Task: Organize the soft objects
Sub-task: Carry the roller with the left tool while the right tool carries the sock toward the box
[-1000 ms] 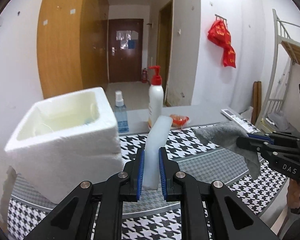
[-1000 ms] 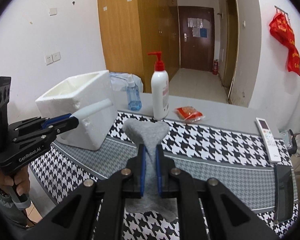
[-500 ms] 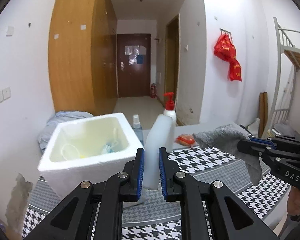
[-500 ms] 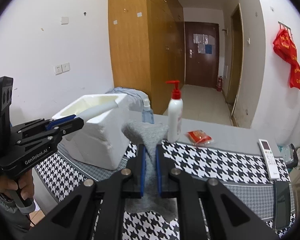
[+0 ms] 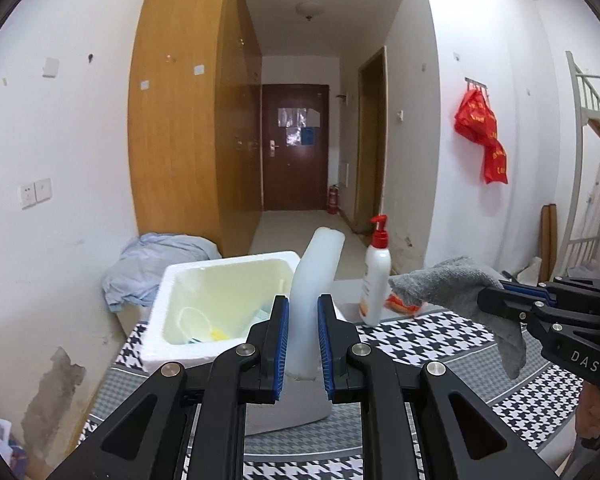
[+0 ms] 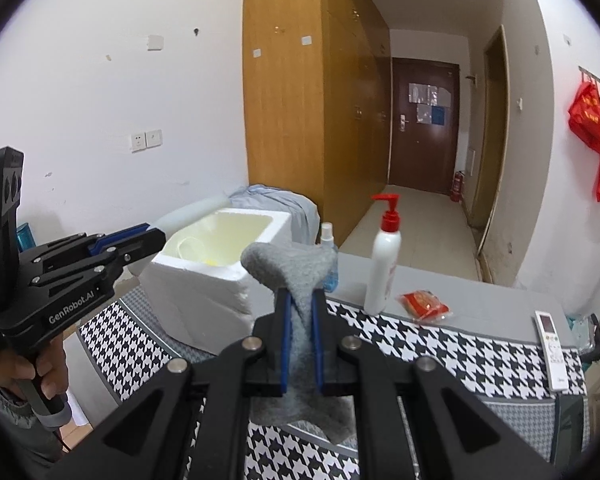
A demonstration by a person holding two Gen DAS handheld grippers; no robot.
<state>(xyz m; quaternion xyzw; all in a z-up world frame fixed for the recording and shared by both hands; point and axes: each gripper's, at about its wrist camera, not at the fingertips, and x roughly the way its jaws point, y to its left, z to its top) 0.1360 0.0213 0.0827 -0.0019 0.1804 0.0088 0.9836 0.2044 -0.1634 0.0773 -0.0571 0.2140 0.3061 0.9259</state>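
My left gripper (image 5: 302,312) is shut on a white foam strip (image 5: 318,272) and holds it upright above the near right corner of the white foam box (image 5: 168,312). The box is open and holds several small items. My right gripper (image 6: 300,316) is shut on a grey cloth (image 6: 296,272), held in the air to the right of the box (image 6: 204,288). The cloth droops from the fingers. In the left wrist view the right gripper (image 5: 488,294) and cloth (image 5: 460,284) are at the right. In the right wrist view the left gripper (image 6: 156,236) is at the left.
A white pump bottle (image 6: 384,276), a blue spray bottle (image 6: 329,256) and a red packet (image 6: 424,304) stand on the houndstooth-covered table (image 6: 440,344). A remote (image 6: 552,344) lies at the right edge. A blue fabric pile (image 5: 156,264) lies behind the box.
Both grippers have risen with their loads. The left gripper now looks down into the foam box from higher up. The right gripper has moved closer to the box.
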